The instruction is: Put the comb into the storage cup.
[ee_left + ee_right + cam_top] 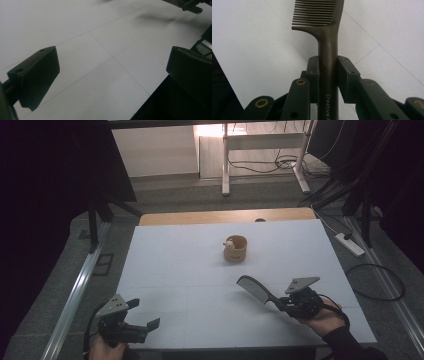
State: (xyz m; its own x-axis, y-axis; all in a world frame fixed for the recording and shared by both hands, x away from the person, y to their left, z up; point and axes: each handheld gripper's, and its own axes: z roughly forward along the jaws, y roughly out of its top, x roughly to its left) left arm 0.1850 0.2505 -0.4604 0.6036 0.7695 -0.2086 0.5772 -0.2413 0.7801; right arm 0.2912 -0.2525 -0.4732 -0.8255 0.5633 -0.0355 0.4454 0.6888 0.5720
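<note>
Right tongs (278, 304): clenching the handle of a dark comb (253, 289), pads pressing on both sides of it in the right gripper view (328, 72).
Comb: hovering over the near right part of the bench (175, 270), toothed end pointing toward the middle, teeth (317, 12) facing left in the right gripper view.
Left tongs (145, 315): gaping wide, gripping nothing, hanging at the near left corner of the bench.
Wooden cup (235, 248): standing upright toward the far edge, well apart from both tongs, holding a small pale object (230, 244), too small for naming.
</note>
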